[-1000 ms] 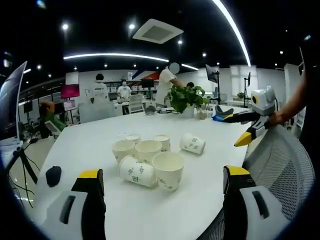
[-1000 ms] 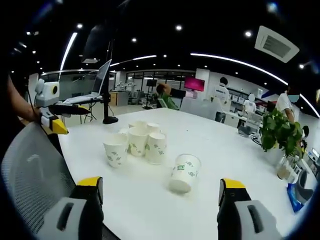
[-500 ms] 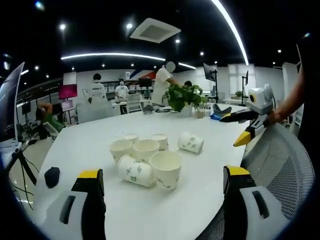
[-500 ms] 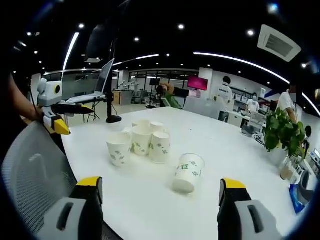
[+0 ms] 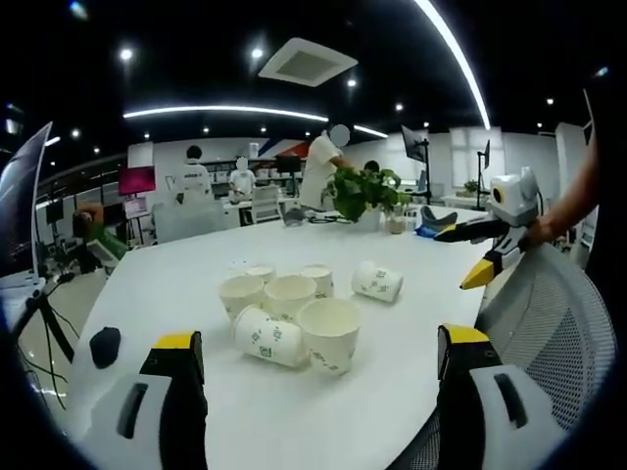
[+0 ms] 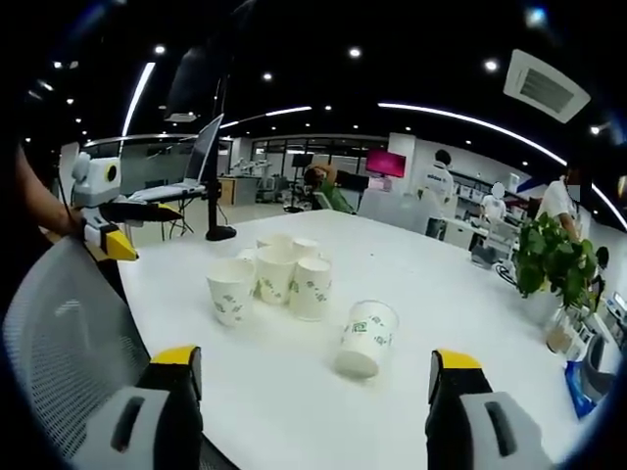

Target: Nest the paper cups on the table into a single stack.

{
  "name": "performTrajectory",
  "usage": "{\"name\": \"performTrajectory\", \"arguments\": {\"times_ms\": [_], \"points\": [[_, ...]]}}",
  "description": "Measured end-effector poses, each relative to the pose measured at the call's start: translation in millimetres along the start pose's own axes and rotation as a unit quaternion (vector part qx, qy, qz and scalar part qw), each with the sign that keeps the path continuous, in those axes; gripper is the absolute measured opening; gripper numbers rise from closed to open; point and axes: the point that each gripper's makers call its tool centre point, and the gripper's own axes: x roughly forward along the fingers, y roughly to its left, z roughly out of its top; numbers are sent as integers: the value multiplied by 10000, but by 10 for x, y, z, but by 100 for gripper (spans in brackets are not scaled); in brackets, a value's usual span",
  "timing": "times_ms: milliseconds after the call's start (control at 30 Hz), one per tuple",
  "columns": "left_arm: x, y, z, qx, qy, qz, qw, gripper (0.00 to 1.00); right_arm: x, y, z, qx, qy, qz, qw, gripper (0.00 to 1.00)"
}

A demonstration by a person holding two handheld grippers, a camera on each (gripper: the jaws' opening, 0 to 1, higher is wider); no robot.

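Both my grippers hang wide apart and empty. The cup cluster (image 5: 284, 308) sits mid-surface (image 5: 176, 284), ahead of my left gripper (image 5: 323, 392). 1 tipped cup (image 6: 364, 338) lies nearest my right gripper (image 6: 313, 392), mouth away.

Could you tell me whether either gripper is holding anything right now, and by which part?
Nothing is held: the left gripper and right gripper are open, short of the white paper cups.

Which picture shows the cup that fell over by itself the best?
The right gripper view: the tipped cup lies close, alone on the white table, its green print clear. In the left gripper view the same cup is farther off and smaller, behind the cluster of cups.
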Motion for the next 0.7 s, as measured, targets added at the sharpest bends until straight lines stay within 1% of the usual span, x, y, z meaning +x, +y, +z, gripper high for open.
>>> {"name": "performTrajectory", "arguments": {"times_ms": [467,700], "points": [[-6,-8,19,0,-15,5,10000,99,-4,-10,13,-11,-21,-47,10000,98],[0,-41,1,30,27,-73,10000,99,-1,10,-1,-32,22,-5,10000,98]]}}
